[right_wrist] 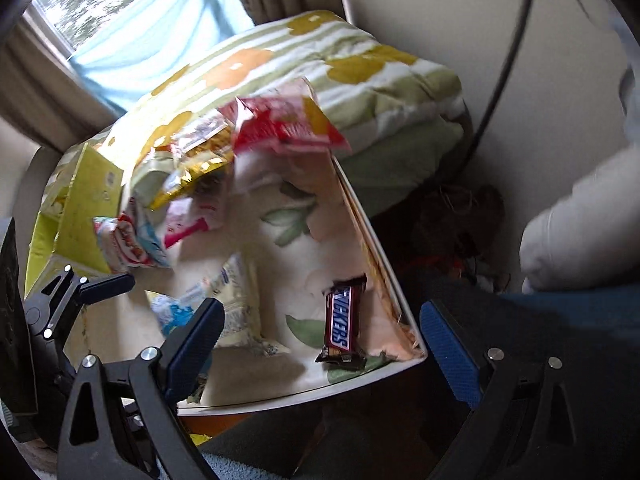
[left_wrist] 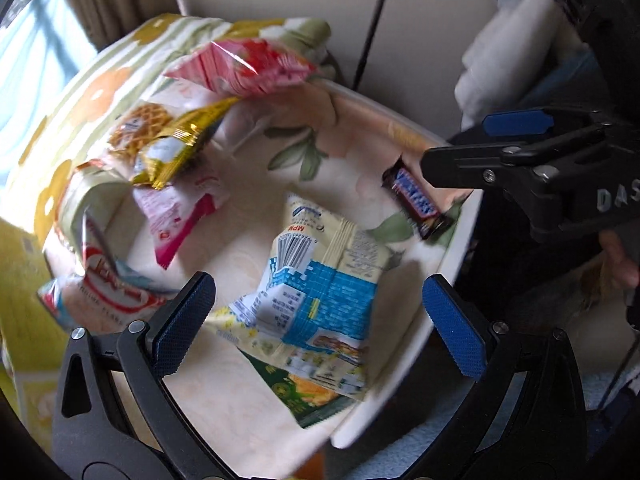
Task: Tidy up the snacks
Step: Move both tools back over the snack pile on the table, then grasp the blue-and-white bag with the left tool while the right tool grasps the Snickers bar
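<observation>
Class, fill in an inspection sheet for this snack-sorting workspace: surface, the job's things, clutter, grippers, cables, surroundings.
Surface: floral-lined tray, white rim.
Job's things: Snickers bar by the tray's wall; blue-and-cream packet mid-tray; gold wafer packet, red packet and others piled at the far end.
Clutter: yellow-green box beside the tray.
Grippers: left gripper and right gripper both open, empty.
Cables: black cable along the wall.
Surroundings: flowered quilt, curtain, window.

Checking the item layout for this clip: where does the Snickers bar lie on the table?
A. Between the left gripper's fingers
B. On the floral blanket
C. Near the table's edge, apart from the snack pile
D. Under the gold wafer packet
C: the Snickers bar lies alone by the table edge, away from the snack pile.
</observation>
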Demonstrator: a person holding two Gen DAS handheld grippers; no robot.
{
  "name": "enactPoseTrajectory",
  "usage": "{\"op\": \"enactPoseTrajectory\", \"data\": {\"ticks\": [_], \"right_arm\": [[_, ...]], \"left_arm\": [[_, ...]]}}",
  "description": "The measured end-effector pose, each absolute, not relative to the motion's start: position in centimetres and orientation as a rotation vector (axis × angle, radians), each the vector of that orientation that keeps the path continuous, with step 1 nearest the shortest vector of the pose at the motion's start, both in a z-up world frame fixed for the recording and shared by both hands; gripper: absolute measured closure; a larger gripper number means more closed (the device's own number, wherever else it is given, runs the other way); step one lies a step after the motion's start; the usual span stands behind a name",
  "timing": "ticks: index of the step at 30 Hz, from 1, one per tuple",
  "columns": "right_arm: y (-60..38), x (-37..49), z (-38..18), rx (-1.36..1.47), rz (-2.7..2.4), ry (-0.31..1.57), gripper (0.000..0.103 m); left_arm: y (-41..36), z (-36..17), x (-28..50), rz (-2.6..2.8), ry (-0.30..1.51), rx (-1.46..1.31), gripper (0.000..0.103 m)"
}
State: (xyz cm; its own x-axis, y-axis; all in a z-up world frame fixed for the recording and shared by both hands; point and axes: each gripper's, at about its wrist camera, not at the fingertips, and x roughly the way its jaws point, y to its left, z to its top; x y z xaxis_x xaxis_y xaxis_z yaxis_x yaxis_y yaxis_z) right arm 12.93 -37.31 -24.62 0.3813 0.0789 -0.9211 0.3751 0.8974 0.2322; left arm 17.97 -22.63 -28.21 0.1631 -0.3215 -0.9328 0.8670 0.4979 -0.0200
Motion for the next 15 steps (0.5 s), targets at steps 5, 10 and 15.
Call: {"op": "enactPoseTrajectory", "data": {"ticks": [5,10,15], "right_arm": [[-36.4,12.7,-27.0,0.449,-0.261,1.207,0.011],[-36.4,12.8,-28.6,0.470,-0.302,1.225,0.019],[-36.3,13.2,-29.6,0.466,-0.318,1.249,0.029]], "left_arm": [[-23.2,-31.2,18.8,-0.960,1.132,0.679,0.001],[-23.6,-33.2,19.5,-1.004,1.165,0.706,0.001],[-23.6,-34.0,20.0,-1.044,1.194,0.712,0.020]]}}
